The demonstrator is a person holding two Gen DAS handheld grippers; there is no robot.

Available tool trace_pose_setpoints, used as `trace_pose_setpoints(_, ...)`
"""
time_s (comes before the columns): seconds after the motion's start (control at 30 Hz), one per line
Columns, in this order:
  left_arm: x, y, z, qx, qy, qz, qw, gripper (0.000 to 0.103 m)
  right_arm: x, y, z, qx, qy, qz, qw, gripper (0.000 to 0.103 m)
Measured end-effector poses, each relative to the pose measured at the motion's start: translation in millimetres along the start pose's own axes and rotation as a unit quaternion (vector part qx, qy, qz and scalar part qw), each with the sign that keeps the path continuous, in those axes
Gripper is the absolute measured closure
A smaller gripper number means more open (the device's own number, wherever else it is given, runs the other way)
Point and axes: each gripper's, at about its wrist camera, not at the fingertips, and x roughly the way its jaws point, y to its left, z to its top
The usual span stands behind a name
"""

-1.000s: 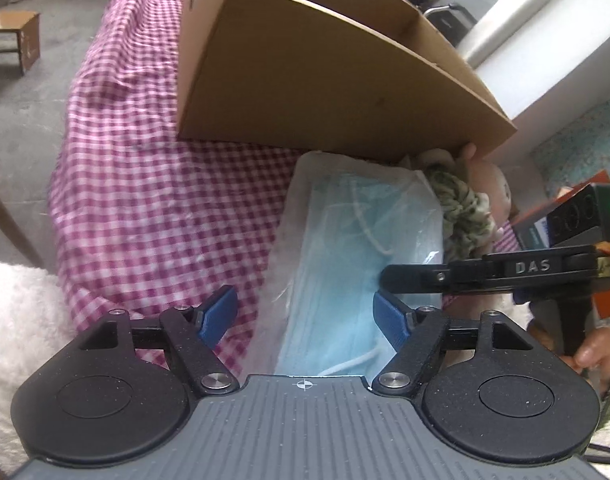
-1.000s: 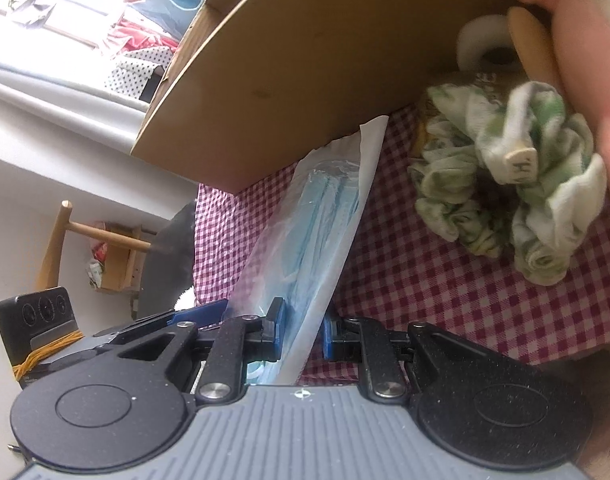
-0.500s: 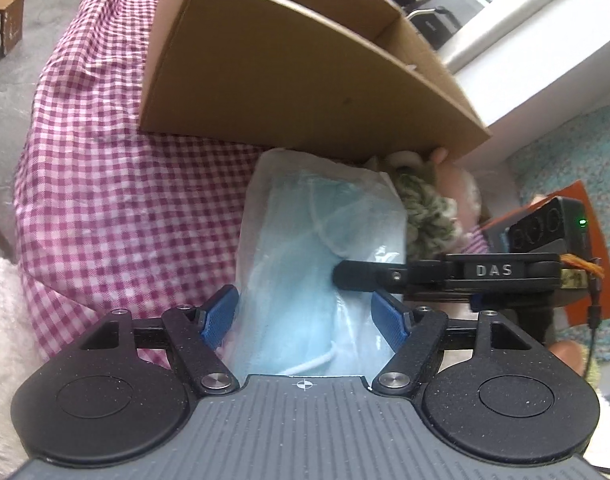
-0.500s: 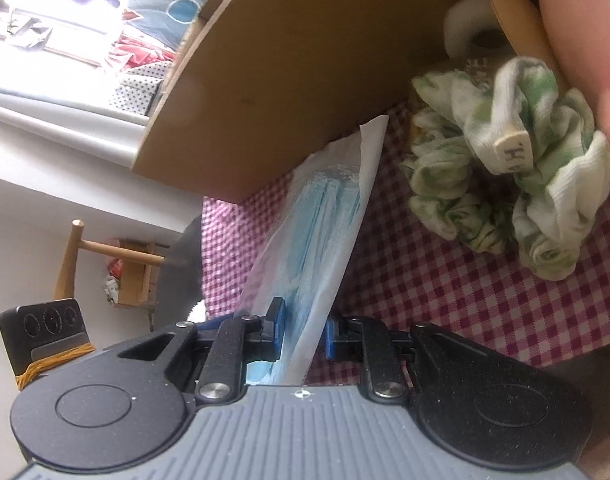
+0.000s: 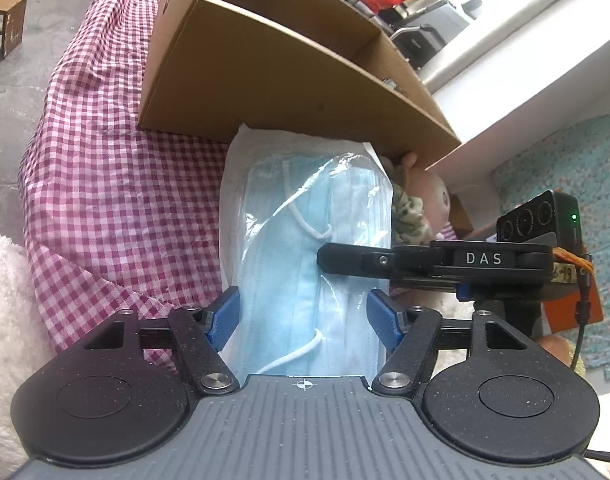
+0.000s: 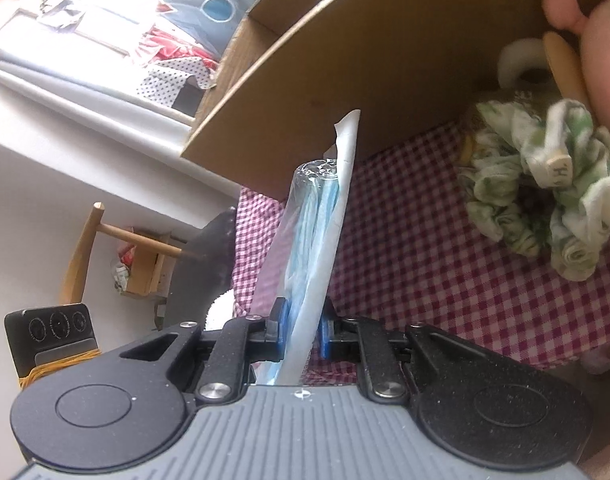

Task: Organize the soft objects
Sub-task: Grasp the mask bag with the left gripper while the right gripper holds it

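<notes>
On the checked cloth (image 5: 105, 184) before the box (image 5: 265, 80), the right gripper (image 6: 301, 328), entering from three o'clock, clamps the mask pack (image 5: 305, 240); the left gripper (image 5: 303, 316), pitched downward, has been closing around it, pads apart.

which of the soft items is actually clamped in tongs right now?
The bagged blue face masks: the right tongs are shut on the pack's edge. The green-and-white scrunchie and pink plush toy lie loose by the cardboard box.
</notes>
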Motion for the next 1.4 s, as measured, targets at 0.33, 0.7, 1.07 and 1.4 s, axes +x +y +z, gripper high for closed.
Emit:
trace_pose_setpoints(0.33,-32,-23,-2,0.013,-0.036,-0.019,0.9991,0.048,-25,34,1,-0.074,-0.031,0.016,0.997,0.089)
trace_pose_setpoints(0.7,-50,-66,23,0.063,-0.097,-0.03,0.9928,0.048,-77,83,20,-0.179,-0.078,0.039,0.98,0.089)
trace_pose_setpoints(1.07,-30,-88,83,0.092,-0.129,-0.057,0.9857,0.048,-108,100,75,-0.237,-0.108,0.032,0.965,0.09)
trace_pose_setpoints(1.4,44,-96,188,0.088,-0.081,-0.072,0.9903,0.048,-107,63,186,-0.212,-0.096,0.008,0.973,0.09)
